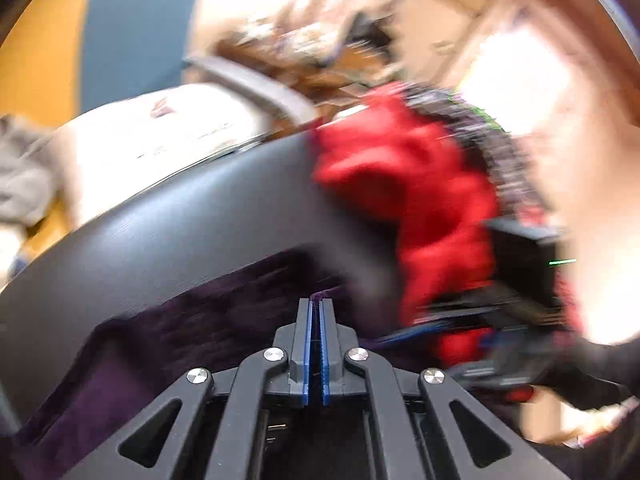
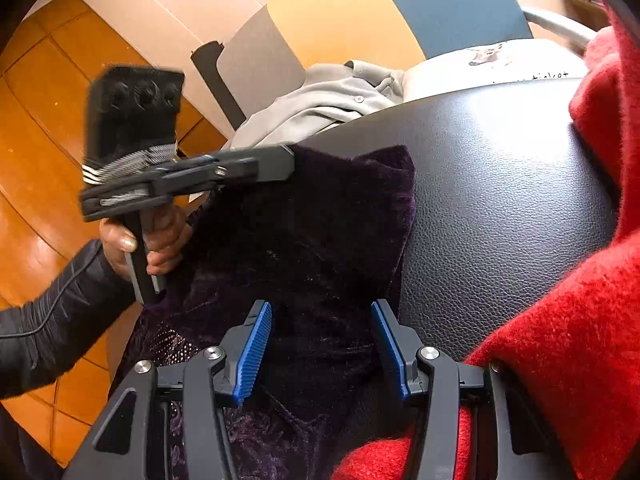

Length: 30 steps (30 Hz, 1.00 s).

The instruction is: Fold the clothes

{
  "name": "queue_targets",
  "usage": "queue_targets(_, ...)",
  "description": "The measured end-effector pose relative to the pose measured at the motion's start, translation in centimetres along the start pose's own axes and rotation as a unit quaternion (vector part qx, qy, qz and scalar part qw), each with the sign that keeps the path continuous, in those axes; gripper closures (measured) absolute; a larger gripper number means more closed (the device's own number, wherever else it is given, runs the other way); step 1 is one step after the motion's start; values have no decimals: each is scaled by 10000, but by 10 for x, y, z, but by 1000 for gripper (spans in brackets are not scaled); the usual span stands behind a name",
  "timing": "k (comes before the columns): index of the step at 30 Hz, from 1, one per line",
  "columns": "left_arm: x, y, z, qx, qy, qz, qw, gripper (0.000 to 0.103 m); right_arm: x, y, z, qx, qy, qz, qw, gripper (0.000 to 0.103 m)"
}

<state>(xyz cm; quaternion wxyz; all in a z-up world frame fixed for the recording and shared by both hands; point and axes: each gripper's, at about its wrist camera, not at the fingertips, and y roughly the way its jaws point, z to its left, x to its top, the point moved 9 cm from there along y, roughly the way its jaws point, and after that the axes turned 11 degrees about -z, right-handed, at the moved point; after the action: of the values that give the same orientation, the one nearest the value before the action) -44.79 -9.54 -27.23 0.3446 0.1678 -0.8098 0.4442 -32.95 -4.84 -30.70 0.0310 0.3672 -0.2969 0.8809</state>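
Motion blur smears the left wrist view: the fluffy red knitted garment (image 1: pixel 404 184) and the right claw (image 1: pixel 460 320) beside it lose their outlines, and the clutter behind is unreadable. In the right wrist view, the dark purple velvet garment (image 2: pixel 304 240) runs off the bottom edge (print on the white cloth (image 2: pixel 492 68) too small to read).

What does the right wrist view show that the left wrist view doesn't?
Only the right wrist view: the person's left hand on its handle, the grey garment, the orange floor, and the right gripper with jaws open over the purple garment. Only the left wrist view: the left gripper, jaws shut on a purple edge. Both: purple garment, red garment, black surface.
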Motion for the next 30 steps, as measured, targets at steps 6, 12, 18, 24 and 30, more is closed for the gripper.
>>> queue_targets(6,14,-2,4,199,-426,-489,9977,86,0,-3,0,-95,-38,-8,9999,50)
queue_targets(12,7,-73,19,602,-1028,-1102,9867,80,6,-17,-3,-433,58,-176,9989,38)
queue_targets(18,-69,-142,47,1534,-1390,-1005,9732,80,25,-9,38,-649,-766,-96,9949,35)
queue_targets(24,-156,-218,80,2899,-1844,-1084,9328,78,24,39,79,-887,-1435,348,9850,20)
queue_targets(30,-190,-242,74,3113,-2229,-1360,9137,78,2,67,48,-1809,-1579,512,9694,15)
